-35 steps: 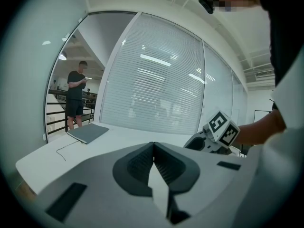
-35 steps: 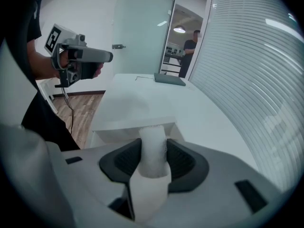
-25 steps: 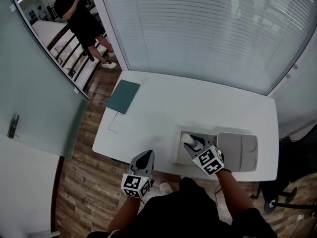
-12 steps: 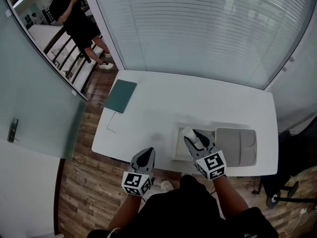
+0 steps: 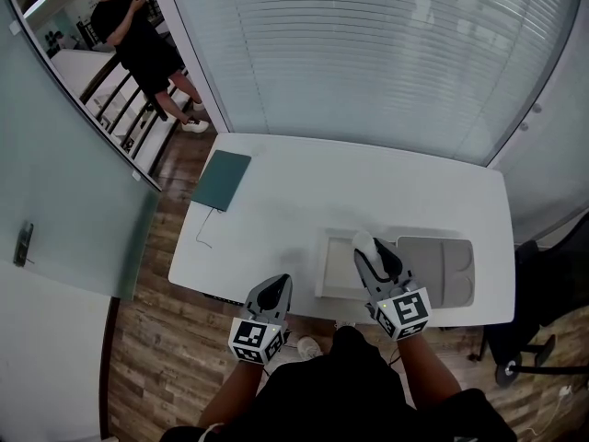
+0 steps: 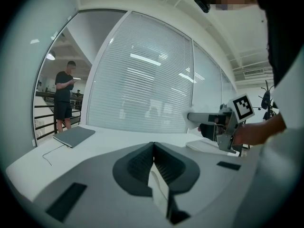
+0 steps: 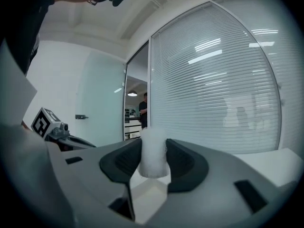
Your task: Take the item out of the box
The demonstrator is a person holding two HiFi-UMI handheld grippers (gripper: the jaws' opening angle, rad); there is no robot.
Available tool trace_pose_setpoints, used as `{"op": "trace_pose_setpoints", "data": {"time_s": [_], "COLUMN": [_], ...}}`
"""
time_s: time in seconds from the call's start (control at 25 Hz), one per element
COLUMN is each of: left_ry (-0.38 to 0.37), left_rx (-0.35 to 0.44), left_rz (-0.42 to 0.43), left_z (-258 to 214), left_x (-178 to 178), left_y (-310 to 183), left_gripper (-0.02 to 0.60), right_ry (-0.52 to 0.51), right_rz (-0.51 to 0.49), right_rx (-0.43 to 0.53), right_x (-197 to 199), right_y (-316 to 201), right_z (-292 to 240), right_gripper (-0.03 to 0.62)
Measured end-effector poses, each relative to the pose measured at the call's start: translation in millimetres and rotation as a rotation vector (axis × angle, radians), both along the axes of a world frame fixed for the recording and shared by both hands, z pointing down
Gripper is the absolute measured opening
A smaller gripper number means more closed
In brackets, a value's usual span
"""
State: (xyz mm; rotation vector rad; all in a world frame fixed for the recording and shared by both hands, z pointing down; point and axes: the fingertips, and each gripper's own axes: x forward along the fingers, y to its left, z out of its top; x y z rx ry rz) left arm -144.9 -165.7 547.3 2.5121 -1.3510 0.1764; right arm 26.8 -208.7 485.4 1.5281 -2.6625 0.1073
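Shifted rightward since a second ago: right gripper [image 5: 370, 256], clamped on white item [image 5: 363, 243], over the open box [image 5: 324, 274] on the table [image 5: 368, 187]. Left gripper [image 5: 272, 288]: closed, empty. Handling: hold firmly and clear the box wall before lowering.

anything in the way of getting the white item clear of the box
Nothing visible. The right gripper holds the white item above the open box; the lid lies off to its right.
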Motion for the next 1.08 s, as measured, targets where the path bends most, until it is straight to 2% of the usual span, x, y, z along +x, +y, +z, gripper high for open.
{"op": "trace_pose_setpoints", "data": {"time_s": [0.24, 0.56, 1.08], "left_ry": [0.008, -0.023, -0.046], "left_rx": [-0.008, 0.027, 0.059], "left_rz": [-0.012, -0.063, -0.082], "left_z": [0.9, 0.5, -11.1], "left_x": [-1.9, -23.0, -33.3], "left_y": [3.8, -4.5, -5.8], "left_gripper": [0.011, 0.011, 0.011], "right_ry": [0.041, 0.021, 0.021], "right_rz": [0.023, 0.062, 0.074], "right_rx": [0.025, 0.009, 0.015], "right_x": [4.9, 10.2, 9.4], "right_y": [8.3, 12.9, 17.2], "right_z": [-1.0, -1.7, 1.4], "right_gripper": [0.158, 0.158, 0.157]}}
